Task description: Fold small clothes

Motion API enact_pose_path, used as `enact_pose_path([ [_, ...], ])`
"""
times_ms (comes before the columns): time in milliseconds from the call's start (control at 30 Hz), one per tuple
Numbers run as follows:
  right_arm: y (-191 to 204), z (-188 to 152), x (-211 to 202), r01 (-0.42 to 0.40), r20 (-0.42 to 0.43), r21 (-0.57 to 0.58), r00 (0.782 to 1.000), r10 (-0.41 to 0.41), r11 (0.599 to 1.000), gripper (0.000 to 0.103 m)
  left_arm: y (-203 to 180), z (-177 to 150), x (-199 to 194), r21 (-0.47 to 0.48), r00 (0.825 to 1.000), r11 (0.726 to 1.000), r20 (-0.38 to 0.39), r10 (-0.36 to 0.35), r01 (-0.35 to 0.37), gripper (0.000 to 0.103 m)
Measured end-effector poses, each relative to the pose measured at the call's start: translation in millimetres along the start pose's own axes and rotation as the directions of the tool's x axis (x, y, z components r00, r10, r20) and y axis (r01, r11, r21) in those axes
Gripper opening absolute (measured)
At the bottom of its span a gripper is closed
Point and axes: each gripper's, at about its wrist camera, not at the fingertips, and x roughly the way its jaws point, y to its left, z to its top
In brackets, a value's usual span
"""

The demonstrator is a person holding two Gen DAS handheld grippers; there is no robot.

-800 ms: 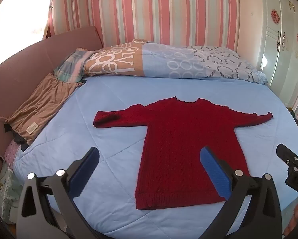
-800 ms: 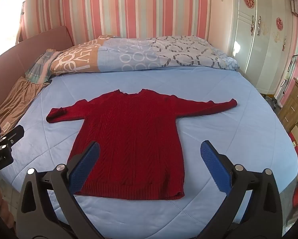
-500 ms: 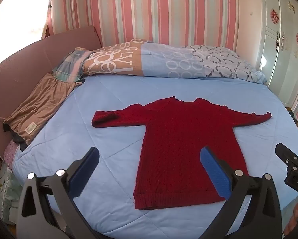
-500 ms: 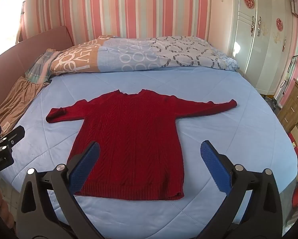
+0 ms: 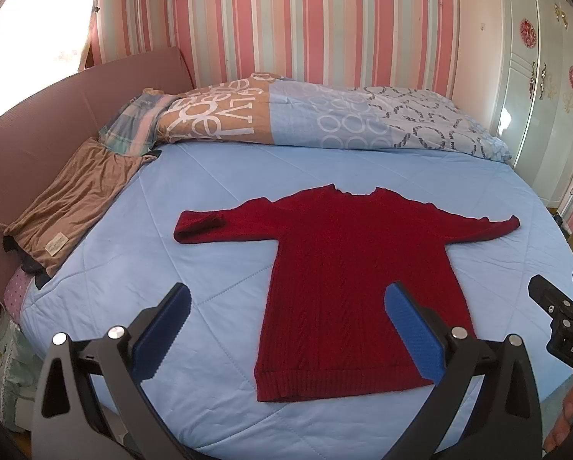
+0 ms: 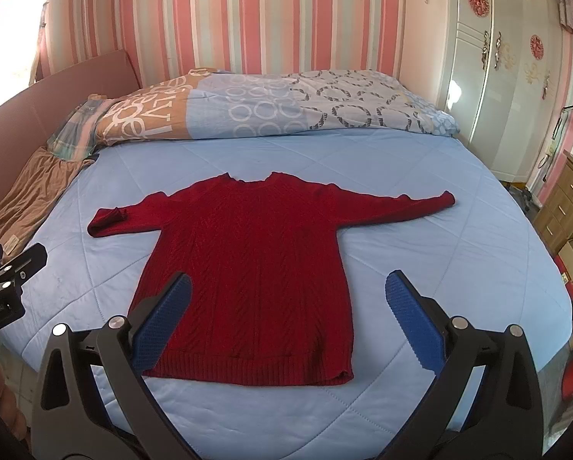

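Pale blue quilting covers the bed [image 5: 217, 191], which fills both views, with a patterned duvet [image 6: 271, 111] bunched along its far edge and a brown garment [image 5: 71, 199] at the far left against the headboard. On the quilt a red knitted sweater [image 6: 255, 260] lies flat and face up, collar toward the far side, hem toward the near edge, so its long axis runs near to far, while the sleeves stretch out left and right (the left cuff [image 5: 198, 226] is turned back on itself, the right one [image 6: 435, 203] lies straight). The sweater sits ahead of and below both tools, touched by neither. The left gripper [image 5: 284, 326] hangs over the near left part, its right finger in front of the sweater's body and its left one over bare quilt; the right gripper [image 6: 286, 316] mirrors this on the near right, its left finger overlapping the hem. Each is thus nearer its own side's hem corner and sleeve, and a first fold would likely start there. Both are tipped downward toward the bed, and the fingers of each stand spread wide with nothing between them.
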Motion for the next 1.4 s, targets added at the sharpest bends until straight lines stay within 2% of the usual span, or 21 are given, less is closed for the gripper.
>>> enact_pose_path([
  [900, -7.9, 0.2, -3.5, 0.002, -0.001, 0.002, 1.0, -0.002, 1.0, 0.1, -0.1, -5.7, 0.7, -0.006, 1.0, 1.0, -0.006, -0.011, 0.011, 0.101],
  [1400, -1.0, -1.5, 15.3, 0.01, -0.021, 0.009, 1.0, -0.01, 1.0, 0.1, -3.4, -13.6, 13.9, -0.003, 0.999, 1.0, -0.024, -0.02, 0.02, 0.101],
])
